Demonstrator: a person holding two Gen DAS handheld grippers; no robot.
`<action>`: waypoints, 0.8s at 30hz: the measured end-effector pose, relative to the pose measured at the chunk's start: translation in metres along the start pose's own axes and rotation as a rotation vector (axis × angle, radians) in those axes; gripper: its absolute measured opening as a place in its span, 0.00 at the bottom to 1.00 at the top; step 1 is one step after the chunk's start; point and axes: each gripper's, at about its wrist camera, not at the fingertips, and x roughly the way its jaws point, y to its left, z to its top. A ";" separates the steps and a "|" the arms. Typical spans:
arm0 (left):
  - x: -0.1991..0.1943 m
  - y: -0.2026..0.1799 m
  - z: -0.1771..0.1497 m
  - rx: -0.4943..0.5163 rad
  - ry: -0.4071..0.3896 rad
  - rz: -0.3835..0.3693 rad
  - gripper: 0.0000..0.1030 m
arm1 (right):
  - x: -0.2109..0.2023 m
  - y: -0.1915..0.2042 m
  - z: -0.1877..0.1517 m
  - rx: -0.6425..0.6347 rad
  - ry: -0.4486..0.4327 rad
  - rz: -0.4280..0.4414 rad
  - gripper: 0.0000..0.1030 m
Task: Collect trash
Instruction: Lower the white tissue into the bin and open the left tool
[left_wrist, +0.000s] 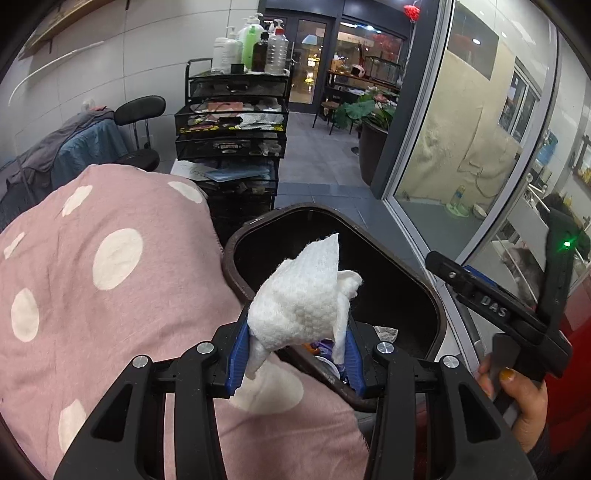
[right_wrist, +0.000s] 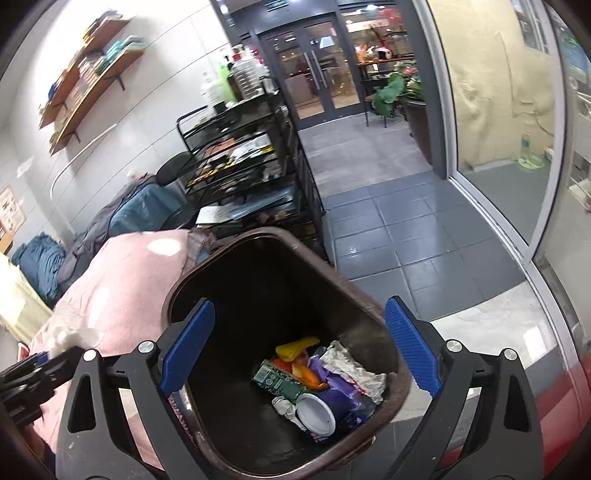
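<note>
My left gripper (left_wrist: 295, 354) is shut on a crumpled white paper towel (left_wrist: 303, 295) and holds it at the near rim of a dark brown trash bin (left_wrist: 436, 306). In the right wrist view the bin (right_wrist: 177, 291) stands open below me, with trash at its bottom: a green carton (right_wrist: 277, 380), a yellow piece (right_wrist: 295, 347), purple wrapping (right_wrist: 332, 384), a white lid (right_wrist: 316, 413) and crumpled paper (right_wrist: 354, 365). My right gripper (right_wrist: 299, 354) is open and empty, jaws spread wide above the bin. It also shows at the right of the left wrist view (left_wrist: 480, 291).
A pink blanket with white dots (left_wrist: 92, 277) covers something left of the bin. A black mesh cart (left_wrist: 232, 125) with bottles stands behind. A glass partition (left_wrist: 461, 147) runs along the right. Grey floor tiles (right_wrist: 388, 229) lie beyond the bin.
</note>
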 end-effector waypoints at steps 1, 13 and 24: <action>0.005 -0.001 0.003 0.002 0.009 -0.004 0.42 | -0.001 -0.002 0.001 0.000 -0.007 -0.005 0.90; 0.047 -0.020 0.014 0.044 0.104 -0.001 0.45 | -0.005 -0.020 0.009 0.021 -0.021 -0.034 0.90; 0.057 -0.024 0.013 0.076 0.124 0.009 0.80 | -0.008 -0.024 0.008 0.027 -0.025 -0.033 0.90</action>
